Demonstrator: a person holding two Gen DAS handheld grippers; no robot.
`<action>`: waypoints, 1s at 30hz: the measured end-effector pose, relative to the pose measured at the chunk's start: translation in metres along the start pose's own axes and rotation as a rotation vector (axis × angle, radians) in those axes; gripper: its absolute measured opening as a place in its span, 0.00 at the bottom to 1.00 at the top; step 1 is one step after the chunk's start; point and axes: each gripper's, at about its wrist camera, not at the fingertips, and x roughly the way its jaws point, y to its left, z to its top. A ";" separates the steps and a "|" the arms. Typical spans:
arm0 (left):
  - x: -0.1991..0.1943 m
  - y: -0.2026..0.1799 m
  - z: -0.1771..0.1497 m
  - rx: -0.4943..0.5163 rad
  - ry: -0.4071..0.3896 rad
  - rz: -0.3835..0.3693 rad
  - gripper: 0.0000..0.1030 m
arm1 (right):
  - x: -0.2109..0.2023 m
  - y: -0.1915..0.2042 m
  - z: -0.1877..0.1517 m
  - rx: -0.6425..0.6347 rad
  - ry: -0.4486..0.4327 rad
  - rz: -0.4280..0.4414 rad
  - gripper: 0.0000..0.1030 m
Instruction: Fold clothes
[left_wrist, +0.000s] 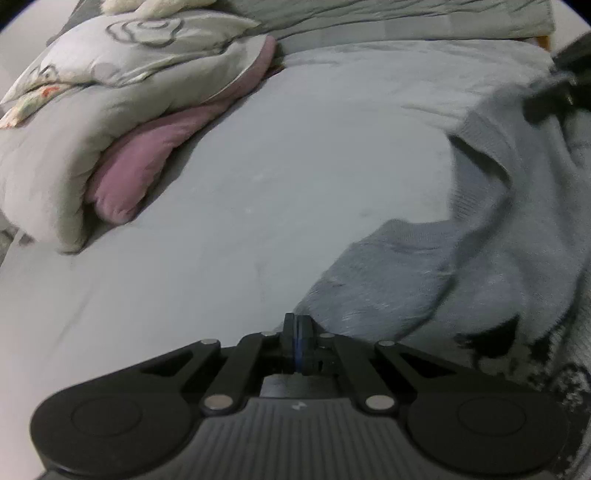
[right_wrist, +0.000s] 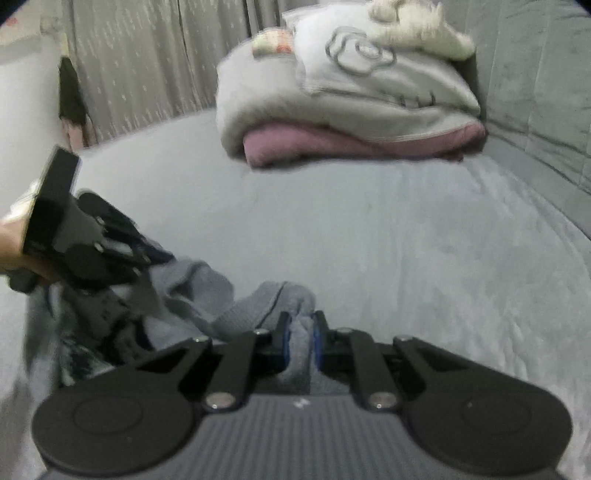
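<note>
A light grey-blue knit sweater (left_wrist: 517, 221) with a dark pattern lies crumpled on the bed sheet (left_wrist: 258, 184). In the left wrist view my left gripper (left_wrist: 297, 321) is shut, its pads together, and the sweater's near edge runs right up to the tips and looks pinched. The right gripper (left_wrist: 535, 103) shows blurred at the top right, lifting the cloth. In the right wrist view my right gripper (right_wrist: 300, 321) is shut on a bunched fold of the sweater (right_wrist: 207, 295). The left gripper (right_wrist: 159, 258) is at the left, held by a hand (right_wrist: 11, 240), its tips at the cloth.
A folded pile of grey bedding with a flower print over a pink layer (left_wrist: 110, 110) (right_wrist: 351, 96) sits at the far side of the bed. A padded grey headboard (right_wrist: 535, 92) and grey curtains (right_wrist: 147, 55) stand behind. Sheet (right_wrist: 406, 240) lies between pile and sweater.
</note>
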 end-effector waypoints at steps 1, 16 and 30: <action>0.002 -0.002 0.000 0.014 0.003 -0.007 0.00 | -0.005 0.002 0.002 0.002 -0.017 0.005 0.10; 0.012 -0.012 0.008 0.115 -0.016 0.060 0.90 | -0.067 0.027 -0.012 -0.067 -0.045 0.343 0.10; 0.003 -0.025 0.003 0.094 0.009 -0.041 0.02 | -0.086 0.042 -0.022 -0.141 -0.006 0.504 0.10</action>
